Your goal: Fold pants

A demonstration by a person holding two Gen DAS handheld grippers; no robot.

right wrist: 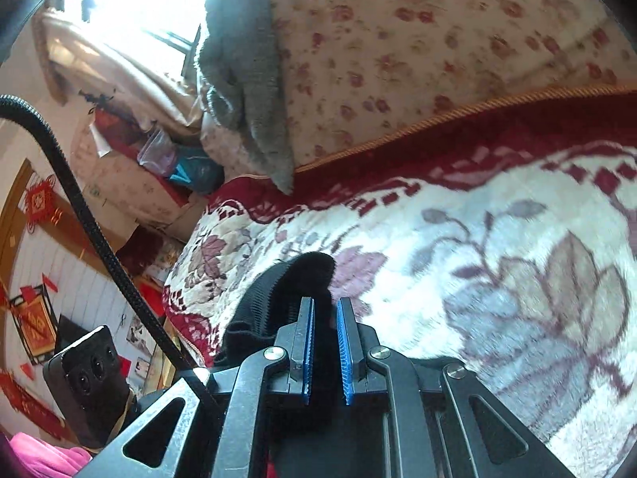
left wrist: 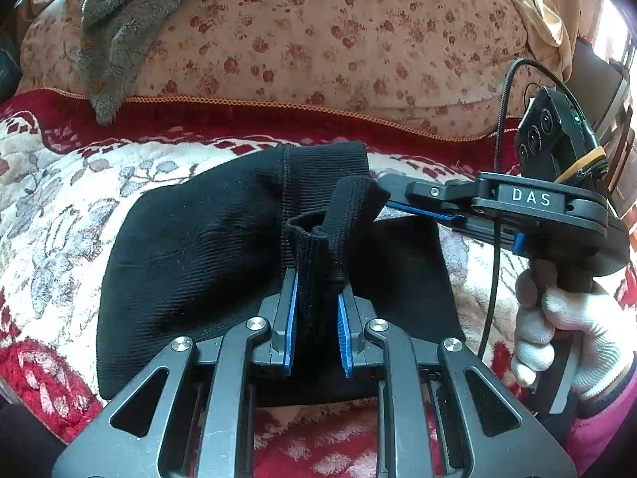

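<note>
Gripping ribbed cuff of black pants (left wrist: 191, 263), left tool (left wrist: 317, 306); right tool (right wrist: 325, 318) closing on another cuff; floral blanket (left wrist: 79, 183) beneath.

Bright window glare, fisheye-warped, blurred edges
</note>
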